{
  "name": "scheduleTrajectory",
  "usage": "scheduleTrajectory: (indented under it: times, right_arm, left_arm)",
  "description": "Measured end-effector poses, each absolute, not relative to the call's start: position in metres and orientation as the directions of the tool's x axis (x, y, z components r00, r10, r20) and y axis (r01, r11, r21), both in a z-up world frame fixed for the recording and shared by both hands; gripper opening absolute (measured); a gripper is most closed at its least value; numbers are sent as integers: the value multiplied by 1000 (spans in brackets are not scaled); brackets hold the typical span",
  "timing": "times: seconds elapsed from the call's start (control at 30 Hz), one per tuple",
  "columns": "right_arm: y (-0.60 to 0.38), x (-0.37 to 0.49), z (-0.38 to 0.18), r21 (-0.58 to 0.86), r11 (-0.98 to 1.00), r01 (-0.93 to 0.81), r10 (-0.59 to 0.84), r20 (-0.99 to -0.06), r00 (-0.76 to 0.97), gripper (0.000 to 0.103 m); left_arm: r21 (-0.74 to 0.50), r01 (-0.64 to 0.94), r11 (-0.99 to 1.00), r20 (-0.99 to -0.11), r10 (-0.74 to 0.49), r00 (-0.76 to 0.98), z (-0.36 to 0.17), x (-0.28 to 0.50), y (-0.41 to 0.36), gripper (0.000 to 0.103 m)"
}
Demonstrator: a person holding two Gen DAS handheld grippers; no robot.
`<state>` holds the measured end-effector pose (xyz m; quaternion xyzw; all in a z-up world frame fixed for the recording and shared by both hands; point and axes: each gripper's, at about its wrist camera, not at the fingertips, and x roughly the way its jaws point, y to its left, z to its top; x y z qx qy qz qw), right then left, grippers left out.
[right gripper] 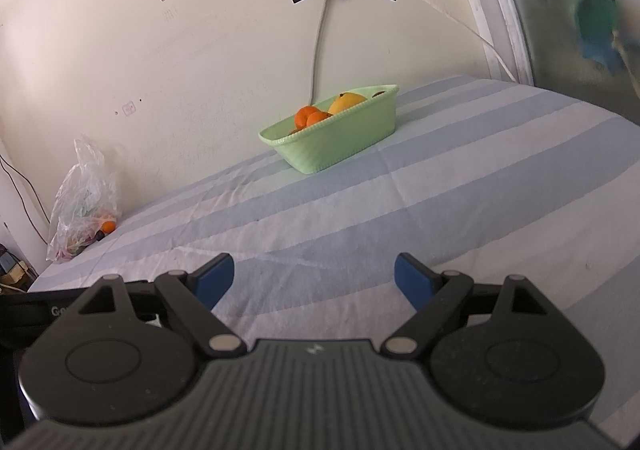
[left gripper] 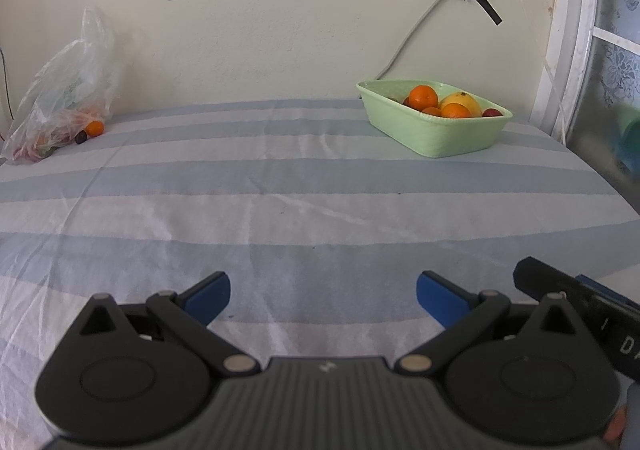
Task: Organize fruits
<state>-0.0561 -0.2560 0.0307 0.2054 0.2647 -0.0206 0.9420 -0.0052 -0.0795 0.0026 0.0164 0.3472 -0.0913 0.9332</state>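
Left gripper [left gripper: 323, 296] and right gripper [right gripper: 314, 282] both stand released, nothing between the pads – well short of any fruit. Green basket [left gripper: 448, 138] already holds oranges; one orange [left gripper: 95, 128] lies at the plastic bag [left gripper: 68, 90]. Advised: approach it low, close squarely. Writing on the devices – cut off, unreadable

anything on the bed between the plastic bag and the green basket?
Nothing: only bare striped sheet lies between the plastic bag and the green basket. Both wrist views show it; the left is clearest.
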Motion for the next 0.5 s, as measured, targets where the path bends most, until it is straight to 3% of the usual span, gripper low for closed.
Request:
scheduleTrajectory:
  times: [0.5]
  right_arm:
    - [-254, -53, 30, 374, 915, 148, 72, -514, 855, 89]
  left_arm:
    - [-72, 173, 982, -661, -177, 729, 0, -2, -74, 103]
